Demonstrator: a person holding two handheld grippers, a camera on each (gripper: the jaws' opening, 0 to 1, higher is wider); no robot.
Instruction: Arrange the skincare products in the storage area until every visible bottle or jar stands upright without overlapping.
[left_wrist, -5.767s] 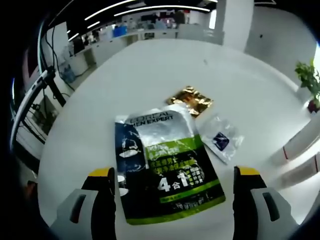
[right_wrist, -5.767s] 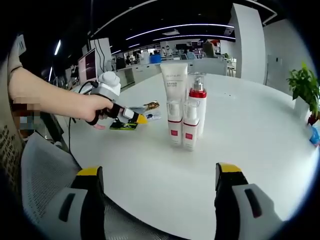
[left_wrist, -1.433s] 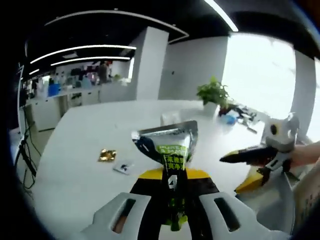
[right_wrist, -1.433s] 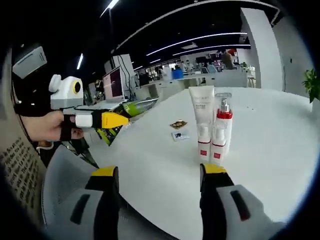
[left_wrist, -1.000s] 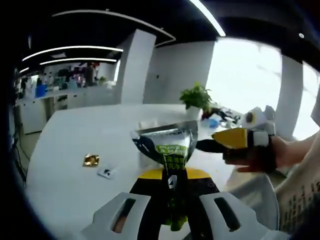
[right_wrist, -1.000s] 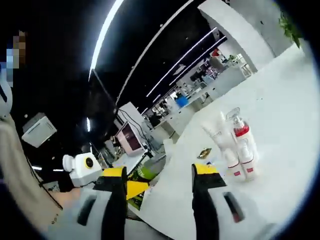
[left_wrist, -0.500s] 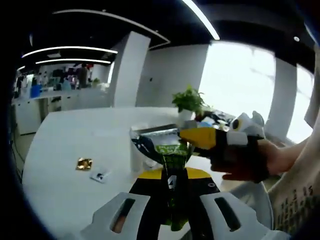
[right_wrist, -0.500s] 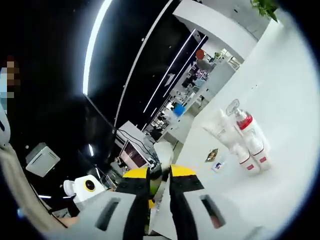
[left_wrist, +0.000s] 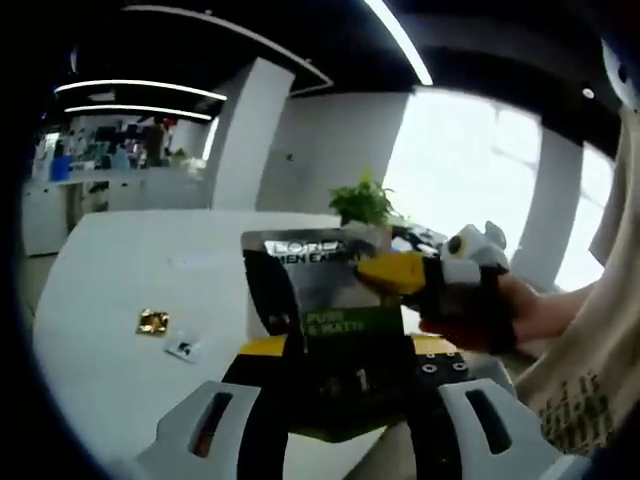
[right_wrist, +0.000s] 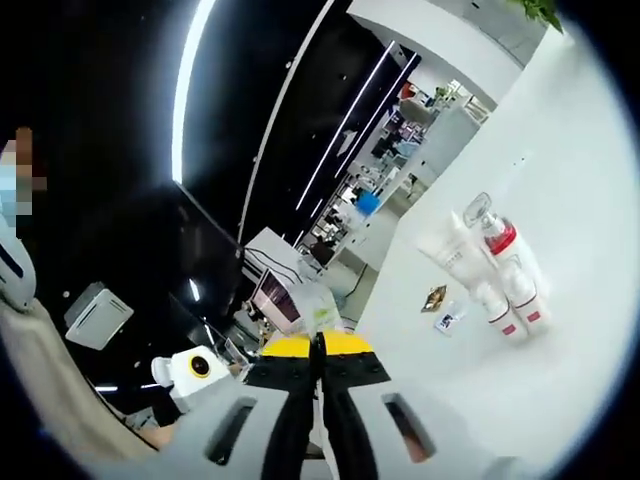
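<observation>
Left gripper (left_wrist: 345, 365) spread wide, right gripper (right_wrist: 318, 350) pinching face-mask pouch (left_wrist: 318, 290) edge

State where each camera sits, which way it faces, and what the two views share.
Left gripper view: rides the left tool, facing along the white table; its open jaws flank the silver-green foil pouch; the right tool and a hand show.
Right gripper view: rides the right tool, rolled, facing the red-capped white bottles; its jaws are shut on the pouch's edge.
Shared: pouch, table, small gold sachet.
</observation>
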